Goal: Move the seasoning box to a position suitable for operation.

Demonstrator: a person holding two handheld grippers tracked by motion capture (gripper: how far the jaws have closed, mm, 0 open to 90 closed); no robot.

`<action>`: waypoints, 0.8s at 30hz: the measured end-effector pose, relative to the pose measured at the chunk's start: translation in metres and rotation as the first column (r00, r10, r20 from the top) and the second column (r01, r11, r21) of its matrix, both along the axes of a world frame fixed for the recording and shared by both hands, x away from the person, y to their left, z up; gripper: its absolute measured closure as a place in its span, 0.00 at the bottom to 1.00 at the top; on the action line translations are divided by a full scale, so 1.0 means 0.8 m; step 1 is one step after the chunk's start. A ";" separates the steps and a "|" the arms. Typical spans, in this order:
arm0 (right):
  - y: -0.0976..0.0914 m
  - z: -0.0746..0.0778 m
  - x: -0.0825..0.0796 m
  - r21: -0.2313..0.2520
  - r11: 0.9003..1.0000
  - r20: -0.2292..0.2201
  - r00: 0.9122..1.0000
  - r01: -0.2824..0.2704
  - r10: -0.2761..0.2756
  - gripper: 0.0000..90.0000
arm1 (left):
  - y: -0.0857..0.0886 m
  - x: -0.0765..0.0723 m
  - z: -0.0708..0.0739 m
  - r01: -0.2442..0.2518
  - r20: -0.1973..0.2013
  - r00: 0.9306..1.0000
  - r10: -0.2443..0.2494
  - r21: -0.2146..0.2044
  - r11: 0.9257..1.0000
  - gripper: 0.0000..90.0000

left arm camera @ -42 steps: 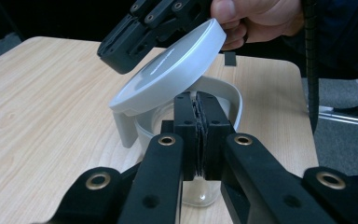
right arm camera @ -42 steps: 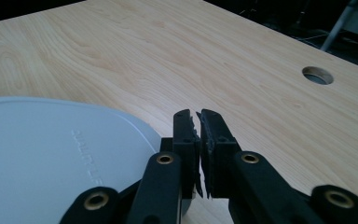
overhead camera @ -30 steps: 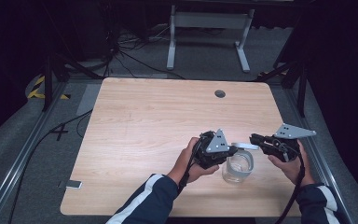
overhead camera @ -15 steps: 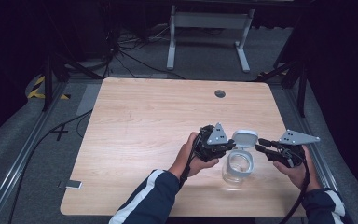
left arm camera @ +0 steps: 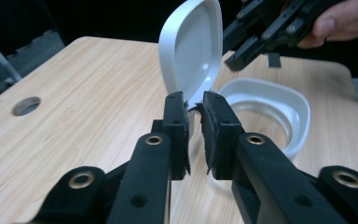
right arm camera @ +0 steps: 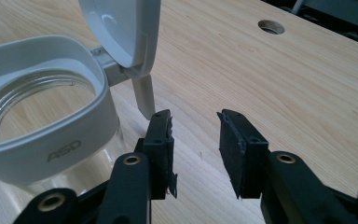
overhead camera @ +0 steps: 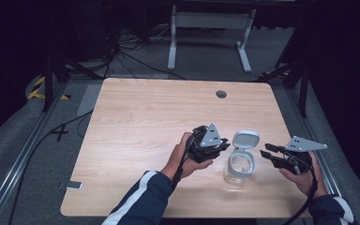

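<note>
high view: a glass jar (overhead camera: 238,167) stands near the table's (overhead camera: 136,122) front right, its white lid (overhead camera: 246,139) hinged up; the left gripper (overhead camera: 220,146) touches its collar, the right gripper (overhead camera: 264,151) sits apart, jaws parted. left gripper view: jaws closed on the collar's rim (left arm camera: 265,112); the contact point is hidden. right gripper view: jaws open, empty, beside the lid's tab (right arm camera: 144,95); the jar's base is cut off.

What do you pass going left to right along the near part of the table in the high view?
Small dark object at the table's left edge → left hand → left gripper → glass jar with its white lid flipped open → right gripper → right hand.
</note>
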State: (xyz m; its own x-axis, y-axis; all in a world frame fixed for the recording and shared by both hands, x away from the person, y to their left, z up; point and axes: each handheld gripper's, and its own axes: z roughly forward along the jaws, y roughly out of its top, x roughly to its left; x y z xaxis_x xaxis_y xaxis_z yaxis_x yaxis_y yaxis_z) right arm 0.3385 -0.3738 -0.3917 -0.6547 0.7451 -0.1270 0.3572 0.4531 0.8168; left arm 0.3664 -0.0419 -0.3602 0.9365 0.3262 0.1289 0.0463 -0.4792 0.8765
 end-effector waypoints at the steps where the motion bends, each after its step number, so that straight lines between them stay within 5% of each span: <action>1: -0.001 0.000 -0.001 0.000 1.000 -0.001 1.000 0.004 -0.004 0.71 | 0.003 -0.001 0.000 0.000 0.007 1.000 0.000 0.004 1.000 0.88; 10: -0.005 -0.005 -0.010 -0.005 1.000 -0.001 1.000 0.008 -0.008 0.67 | 0.043 -0.012 -0.008 -0.034 0.018 0.999 0.033 0.056 0.998 0.76; 17: -0.006 -0.011 -0.020 -0.028 0.999 0.009 1.000 0.017 -0.017 0.58 | 0.098 -0.026 -0.044 -0.109 0.068 0.993 0.097 0.197 0.974 0.61; 24: -0.005 -0.017 -0.025 -0.058 0.998 0.004 1.000 0.013 -0.013 0.53 | 0.154 -0.025 -0.066 -0.206 0.041 0.978 0.202 0.228 0.952 0.48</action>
